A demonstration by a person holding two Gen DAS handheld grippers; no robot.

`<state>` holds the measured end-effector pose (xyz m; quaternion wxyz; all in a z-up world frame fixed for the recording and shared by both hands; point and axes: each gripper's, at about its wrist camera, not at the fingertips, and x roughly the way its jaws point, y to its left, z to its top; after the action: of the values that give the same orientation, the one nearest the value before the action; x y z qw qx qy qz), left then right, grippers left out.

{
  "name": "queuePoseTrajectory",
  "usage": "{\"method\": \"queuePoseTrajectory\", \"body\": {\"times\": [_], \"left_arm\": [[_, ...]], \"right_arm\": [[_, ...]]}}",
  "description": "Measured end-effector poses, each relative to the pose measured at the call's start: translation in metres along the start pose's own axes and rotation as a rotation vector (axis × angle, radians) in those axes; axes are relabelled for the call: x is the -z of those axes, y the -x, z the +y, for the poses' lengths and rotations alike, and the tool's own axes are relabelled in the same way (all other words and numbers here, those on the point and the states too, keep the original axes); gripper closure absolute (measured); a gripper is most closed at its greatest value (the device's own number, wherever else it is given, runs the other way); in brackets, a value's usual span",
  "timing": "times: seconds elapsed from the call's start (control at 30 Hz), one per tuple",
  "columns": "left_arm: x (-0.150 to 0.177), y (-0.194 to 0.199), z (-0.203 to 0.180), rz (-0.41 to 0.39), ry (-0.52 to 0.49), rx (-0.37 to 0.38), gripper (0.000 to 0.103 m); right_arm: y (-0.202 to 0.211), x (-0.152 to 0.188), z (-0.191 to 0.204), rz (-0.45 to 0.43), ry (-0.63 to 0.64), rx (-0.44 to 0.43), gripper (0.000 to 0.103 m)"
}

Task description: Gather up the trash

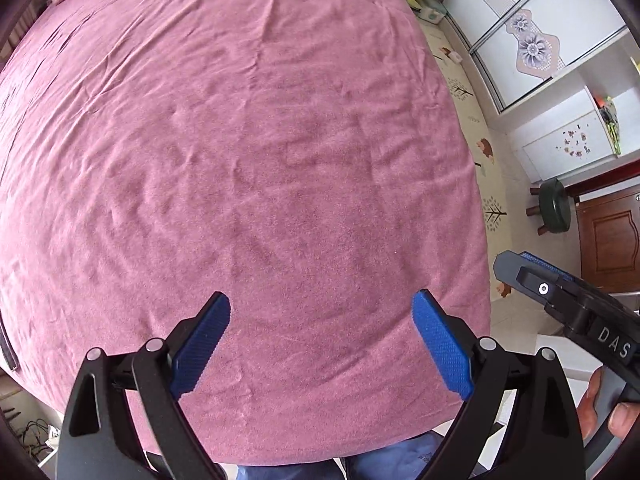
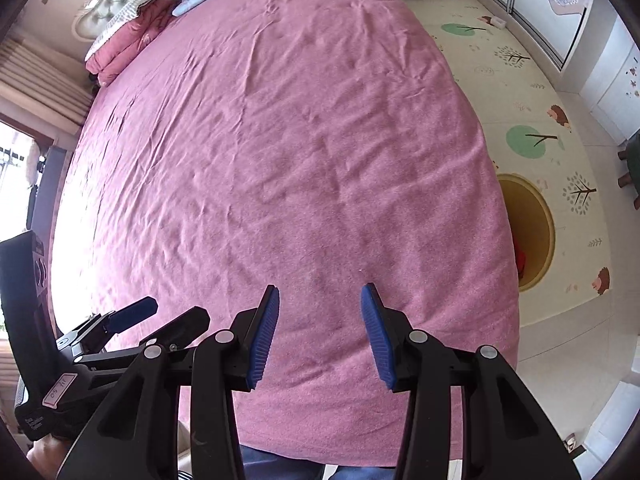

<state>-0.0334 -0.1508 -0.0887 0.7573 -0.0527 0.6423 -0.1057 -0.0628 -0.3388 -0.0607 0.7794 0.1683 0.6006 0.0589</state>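
Note:
Both views look down on a wide pink bedsheet (image 1: pixel 256 152) (image 2: pixel 280 160) that lies wrinkled and bare apart from a tiny white speck (image 2: pixel 361 270). My left gripper (image 1: pixel 322 296) hangs above the near part of the sheet, blue pads far apart, nothing between them. Just to its right, my right gripper (image 2: pixel 321 289) also stands open and empty over the sheet. On the floor beside the bed's right edge stands a round yellow-brown bin (image 2: pixel 532 232) with something red inside. Each gripper shows at the edge of the other's view: the right one (image 1: pixel 560 300), the left one (image 2: pixel 132 316).
Folded quilts and pillows (image 2: pixel 128 40) are piled at the head of the bed. A patterned play mat (image 2: pixel 520 80) covers the floor on the right. A dark stool (image 1: pixel 554 208), a white wardrobe (image 1: pixel 540 40) and a brown door (image 1: pixel 608 240) stand beyond it. Blue trousers (image 1: pixel 400 460) show below.

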Motion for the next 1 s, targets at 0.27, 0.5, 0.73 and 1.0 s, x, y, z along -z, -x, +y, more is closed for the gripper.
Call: {"method": "queuePoseTrajectory", "body": {"times": [0.27,0.5,0.73,1.0], "left_arm": [[0.003,0.059,0.006,-0.103,0.003,-0.008,0.004],[0.011,0.120,0.020,-0.260,0.065,-0.060,0.004],[0.030,0.163,0.029,-0.328,0.148,-0.092,0.004],[0.043,0.185,0.043,-0.401,0.210,-0.154,0.004]], "right_arm": [[0.044,0.008,0.034,-0.048,0.021,-0.009,0.052],[0.083,0.014,0.059,-0.118,0.072,-0.009,0.036],[0.133,0.023,0.086,-0.320,0.169,-0.052,0.012],[0.143,0.030,0.097,-0.370,0.223,-0.058,0.009]]}}
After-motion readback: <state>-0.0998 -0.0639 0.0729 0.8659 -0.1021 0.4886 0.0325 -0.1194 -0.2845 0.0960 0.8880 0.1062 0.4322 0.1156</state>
